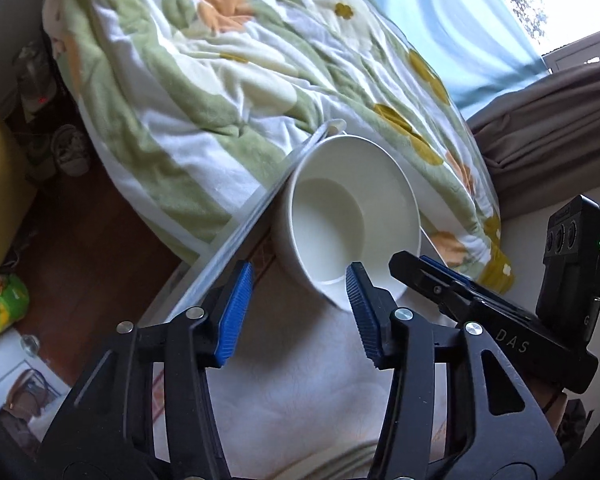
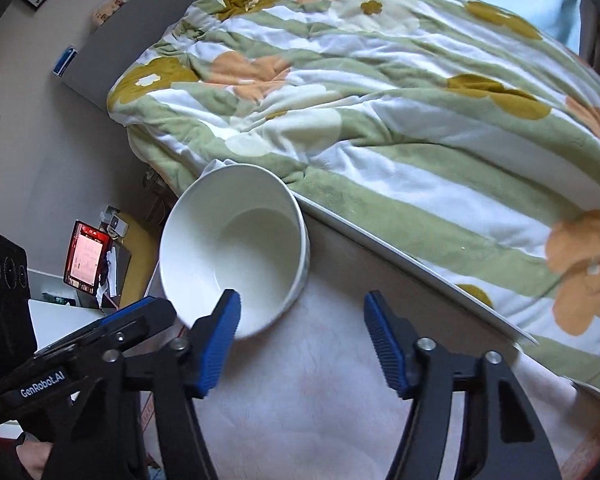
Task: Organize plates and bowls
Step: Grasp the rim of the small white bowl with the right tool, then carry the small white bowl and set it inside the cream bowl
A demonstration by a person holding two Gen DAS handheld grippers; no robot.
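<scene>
A white bowl [image 1: 352, 224] is seen upright on the pale cloth-covered bench [image 2: 320, 380], close against the bed's floral blanket [image 2: 380, 100] — probably parked there as the stacking spot. The left tongs [image 1: 296, 316] are partly spread, nothing pinched; their right pad overlaps the bowl's near rim in view, contact not confirmed. The right tongs [image 2: 304, 340] are likewise parted and empty, just beside the bowl — a two-sided approach is judged likely.
</scene>
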